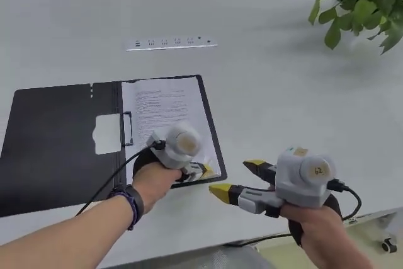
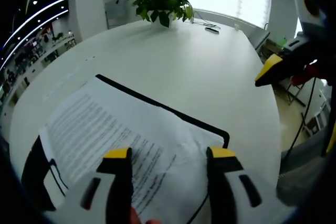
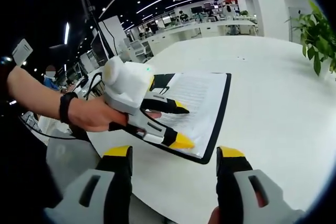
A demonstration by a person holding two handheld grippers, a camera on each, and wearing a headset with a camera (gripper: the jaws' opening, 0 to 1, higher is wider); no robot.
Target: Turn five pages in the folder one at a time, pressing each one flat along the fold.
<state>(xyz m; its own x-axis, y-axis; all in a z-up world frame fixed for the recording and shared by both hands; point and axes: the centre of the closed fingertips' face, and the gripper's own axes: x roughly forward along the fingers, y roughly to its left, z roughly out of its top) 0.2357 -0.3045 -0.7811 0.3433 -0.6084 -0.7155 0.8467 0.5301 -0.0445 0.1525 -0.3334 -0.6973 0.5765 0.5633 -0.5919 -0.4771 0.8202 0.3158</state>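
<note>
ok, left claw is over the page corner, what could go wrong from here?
1. The left claw is open over the lower right corner of the page; it may pinch more than one sheet.
2. The right claw hangs over bare table, off the folder, so a pull could drag the folder.
3. The cable from the left claw crosses the folder's left cover, where a turned page would land; it could snag.

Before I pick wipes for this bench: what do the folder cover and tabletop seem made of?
The folder cover is black, matte and lies stiffly flat: probably plastic or coated board. The tabletop is smooth white with a soft sheen: likely laminate, though unsure.
</note>
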